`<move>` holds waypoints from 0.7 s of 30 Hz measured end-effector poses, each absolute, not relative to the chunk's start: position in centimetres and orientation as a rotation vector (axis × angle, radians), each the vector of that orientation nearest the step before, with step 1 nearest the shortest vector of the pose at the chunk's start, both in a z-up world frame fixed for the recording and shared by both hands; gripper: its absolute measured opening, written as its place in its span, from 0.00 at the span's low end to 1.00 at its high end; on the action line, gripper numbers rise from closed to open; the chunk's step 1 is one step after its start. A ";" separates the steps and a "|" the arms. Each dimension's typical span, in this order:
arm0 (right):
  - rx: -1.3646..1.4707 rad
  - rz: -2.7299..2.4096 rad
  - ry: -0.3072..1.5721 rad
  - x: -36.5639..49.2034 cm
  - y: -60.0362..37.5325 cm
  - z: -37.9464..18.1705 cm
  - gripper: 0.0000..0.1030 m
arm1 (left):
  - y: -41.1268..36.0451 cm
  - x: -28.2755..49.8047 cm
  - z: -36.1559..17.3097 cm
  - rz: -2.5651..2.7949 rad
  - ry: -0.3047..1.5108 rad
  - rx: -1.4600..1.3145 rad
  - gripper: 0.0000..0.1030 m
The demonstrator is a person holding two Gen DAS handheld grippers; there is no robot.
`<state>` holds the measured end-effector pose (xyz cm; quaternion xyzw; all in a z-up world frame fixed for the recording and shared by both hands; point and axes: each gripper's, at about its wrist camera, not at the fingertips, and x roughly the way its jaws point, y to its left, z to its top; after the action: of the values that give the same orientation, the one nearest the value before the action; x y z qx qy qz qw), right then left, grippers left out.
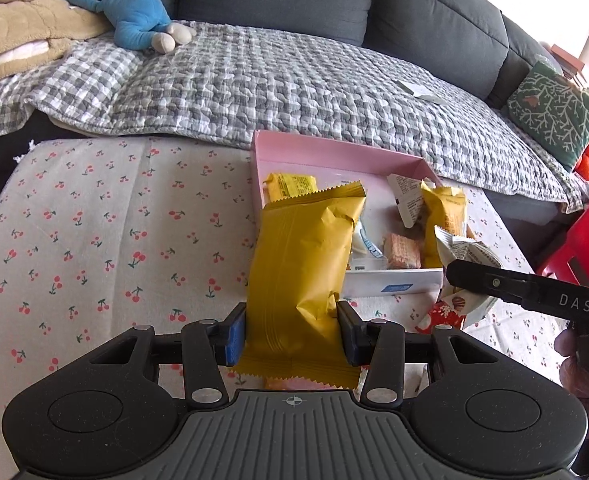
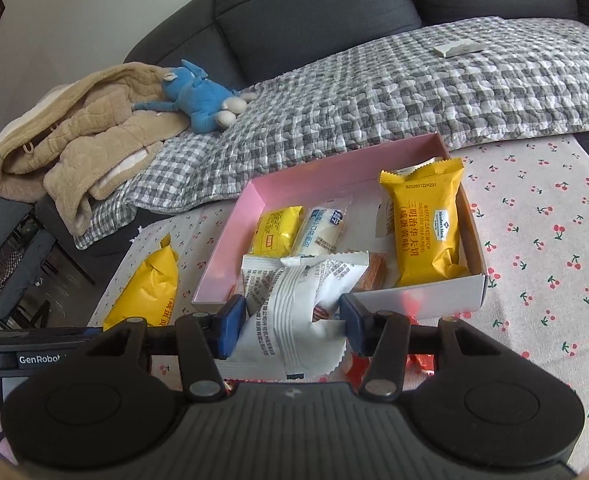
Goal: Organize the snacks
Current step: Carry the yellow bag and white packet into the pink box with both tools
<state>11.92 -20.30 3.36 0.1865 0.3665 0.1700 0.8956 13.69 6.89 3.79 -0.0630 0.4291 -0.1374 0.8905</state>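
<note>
My left gripper (image 1: 292, 332) is shut on the lower part of a gold-yellow snack packet (image 1: 306, 256), held upright just in front of the pink box (image 1: 334, 152). My right gripper (image 2: 290, 320) is shut on a crumpled white snack packet (image 2: 294, 300), lifted off the table at the box's near white wall (image 2: 426, 300). Inside the box lie a yellow waffle sandwich packet (image 2: 426, 228), a smaller yellow packet (image 2: 274, 228), a white bread packet (image 2: 326, 228) and orange wafers (image 2: 372, 272). The gold packet (image 2: 146, 288) also shows left of the box.
A red wrapper (image 1: 442, 316) lies on the cherry-print tablecloth (image 1: 94, 220) under my right gripper. Behind the table stands a grey sofa with a checked quilt (image 1: 294, 76), a blue plush toy (image 1: 134, 8), a beige blanket (image 2: 74, 140) and a green cushion (image 1: 554, 112). A red stool (image 1: 582, 240) sits right.
</note>
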 end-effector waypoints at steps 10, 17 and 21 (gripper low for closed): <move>0.395 0.270 0.743 15.8 -20.7 2.4 0.47 | 2.9 19.5 2.6 -0.278 0.877 -0.070 0.42; 0.364 0.241 0.739 17.1 -20.9 1.9 0.48 | 2.0 23.6 1.8 -0.235 0.838 -0.085 0.43; 0.341 0.241 0.741 17.3 -20.9 1.7 0.49 | 1.5 25.5 1.3 -0.213 0.848 -0.095 0.43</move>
<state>17.28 -20.86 1.67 0.1654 0.3596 0.1168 0.9109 25.55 1.46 1.32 -0.0459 0.4107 -0.1033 0.9047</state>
